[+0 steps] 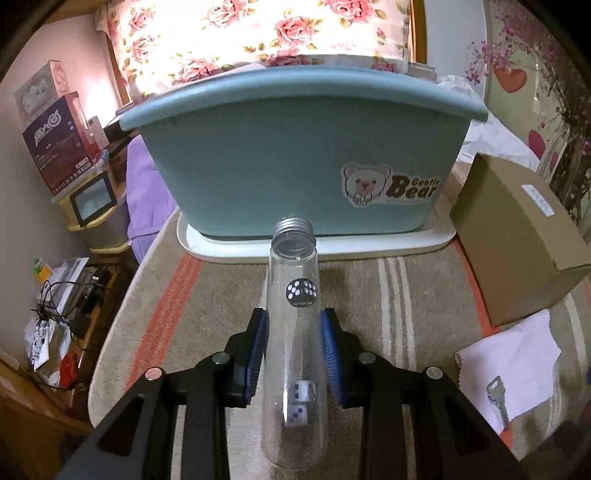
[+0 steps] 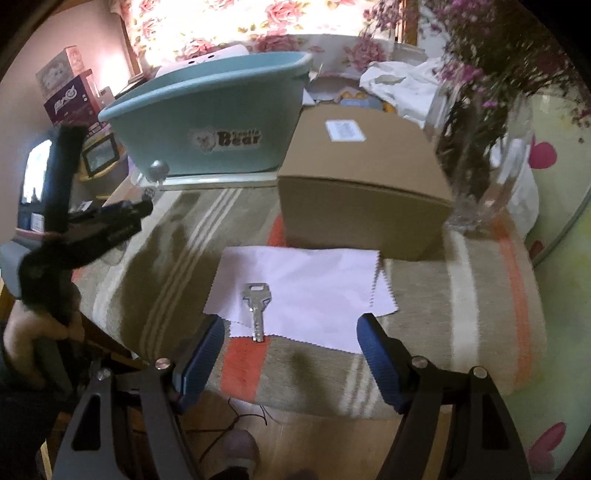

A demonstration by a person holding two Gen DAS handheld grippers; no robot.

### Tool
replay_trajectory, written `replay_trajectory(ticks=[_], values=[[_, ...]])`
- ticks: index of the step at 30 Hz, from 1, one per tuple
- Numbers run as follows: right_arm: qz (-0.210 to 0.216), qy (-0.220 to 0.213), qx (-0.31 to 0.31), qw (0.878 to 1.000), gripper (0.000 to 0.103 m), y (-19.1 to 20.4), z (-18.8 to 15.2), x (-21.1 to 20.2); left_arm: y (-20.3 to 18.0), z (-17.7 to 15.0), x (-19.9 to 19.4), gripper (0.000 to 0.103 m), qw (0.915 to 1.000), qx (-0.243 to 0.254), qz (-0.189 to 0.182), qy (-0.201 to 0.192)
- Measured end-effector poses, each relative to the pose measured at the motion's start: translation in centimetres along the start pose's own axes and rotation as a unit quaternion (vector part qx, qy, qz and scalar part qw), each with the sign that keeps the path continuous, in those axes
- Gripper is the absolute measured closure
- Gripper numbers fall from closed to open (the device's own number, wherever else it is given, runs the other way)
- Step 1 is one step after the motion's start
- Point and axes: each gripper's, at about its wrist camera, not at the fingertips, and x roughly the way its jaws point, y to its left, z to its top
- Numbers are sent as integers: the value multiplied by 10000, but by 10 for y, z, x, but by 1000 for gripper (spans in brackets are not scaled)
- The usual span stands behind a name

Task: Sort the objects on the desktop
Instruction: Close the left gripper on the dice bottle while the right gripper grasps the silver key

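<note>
Blue-padded left tool [image 1: 293,328] clamps clear bottle [image 1: 293,332] holding three dice [image 1: 301,292].

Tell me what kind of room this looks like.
Probably a lived-in home room, not a workshop: rose-patterned fabric behind, a striped woven cloth over the table, and a clear glass vase of purple dried flowers beside a brown cardboard box.

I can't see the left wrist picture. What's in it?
The left gripper holds a clear tube with three dice inside, above a striped cloth. Behind stands a blue tub with a bear sticker, beside a brown box.
</note>
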Motion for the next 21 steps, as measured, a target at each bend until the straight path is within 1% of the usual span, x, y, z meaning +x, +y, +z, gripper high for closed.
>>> replay_trajectory(ticks=[3, 5, 7, 12, 14, 16, 19, 21], values=[[138, -11, 86, 9999, 31, -1, 1, 11, 2, 4, -9, 71, 9999, 27, 13, -96], [203, 25, 102, 9997, 39, -1, 2, 19, 4, 7, -15, 71, 9999, 33, 19, -153], [259, 59, 83, 9996, 44, 1, 5, 26, 4, 9, -22, 71, 9998, 24, 22, -211], [285, 90, -87, 9995, 54, 11, 8, 42, 6, 14, -32, 71, 9996, 25, 22, -281], [280, 117, -155, 9994, 62, 15, 9, 48, 6, 16, -37, 71, 9995, 51, 22, -312], [269, 154, -224, 9993, 64, 19, 9, 54, 6, 18, -41, 71, 9993, 73, 28, -357], [265, 193, -244, 9992, 70, 21, 9, 61, 8, 22, -49, 71, 9991, 72, 14, -415], [279, 218, -231, 9991, 71, 22, 10, 65, 8, 25, -54, 71, 9990, 63, 5, -448]])
